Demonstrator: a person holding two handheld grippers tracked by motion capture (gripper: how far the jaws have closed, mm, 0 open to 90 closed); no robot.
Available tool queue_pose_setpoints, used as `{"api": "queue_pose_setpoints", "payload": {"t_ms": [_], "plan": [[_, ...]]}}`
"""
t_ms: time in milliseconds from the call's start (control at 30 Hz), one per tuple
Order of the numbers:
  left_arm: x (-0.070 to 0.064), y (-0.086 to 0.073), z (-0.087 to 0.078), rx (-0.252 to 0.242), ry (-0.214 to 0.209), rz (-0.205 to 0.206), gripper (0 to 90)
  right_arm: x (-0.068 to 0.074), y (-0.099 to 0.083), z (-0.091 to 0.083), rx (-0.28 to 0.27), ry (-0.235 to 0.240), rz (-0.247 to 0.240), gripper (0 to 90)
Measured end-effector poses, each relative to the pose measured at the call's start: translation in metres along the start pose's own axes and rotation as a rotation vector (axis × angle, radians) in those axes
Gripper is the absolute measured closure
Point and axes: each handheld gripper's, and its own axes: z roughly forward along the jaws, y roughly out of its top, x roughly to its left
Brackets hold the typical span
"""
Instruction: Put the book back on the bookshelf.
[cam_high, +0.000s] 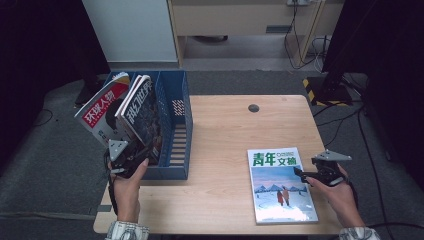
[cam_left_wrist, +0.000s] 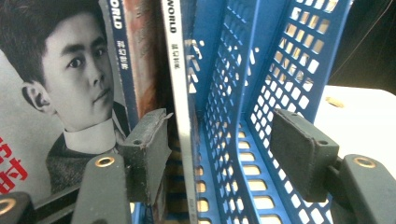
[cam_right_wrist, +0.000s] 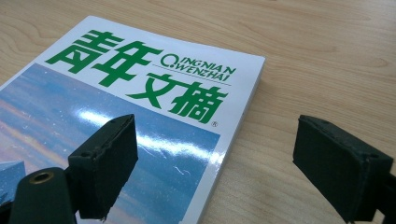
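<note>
High view, lower right of frame: the magazine is lying flat on the table, the right claw being held released astride its spine edge, likely for lifting. "QINGNIAN WENZHAI" is readable. The left claw, also released, is straddling a filed "WORLD" magazine in the blue rack, probably steadying it.

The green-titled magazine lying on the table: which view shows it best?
The high view: the magazine shows whole, flat beside the right gripper. The right gripper view shows its title corner large between open jaws.
</note>
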Motion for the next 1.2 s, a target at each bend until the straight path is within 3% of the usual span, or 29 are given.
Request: {"api": "queue_pose_setpoints", "payload": {"t_ms": [267,467,633,700,900,967,1200], "plan": [[-0.008,0.005,-0.006,-0.017,-0.022,0.006,35.8,0.001,0.000,0.001,0.004,-0.001,-0.004,13.7],[-0.017,0.007,-0.001,-0.011,-0.056,0.028,34.1,0.001,0.000,0.002,0.003,-0.004,-0.008,13.3],[-0.025,0.008,0.005,0.000,-0.097,0.044,32.6,0.002,0.000,0.002,0.008,0.003,-0.006,12.8],[-0.029,0.006,0.011,0.008,-0.136,0.039,30.8,0.003,0.000,0.003,0.007,0.004,-0.012,12.6],[-0.039,0.004,0.021,0.022,-0.179,0.062,25.8,0.004,0.000,0.003,0.009,0.008,-0.013,12.2],[-0.043,0.003,0.023,0.033,-0.183,0.086,24.5,0.003,0.000,0.004,0.009,0.008,-0.012,11.8],[-0.049,0.000,0.028,0.045,-0.206,0.098,22.8,0.004,0.000,0.004,0.008,0.008,-0.015,11.4]]}}
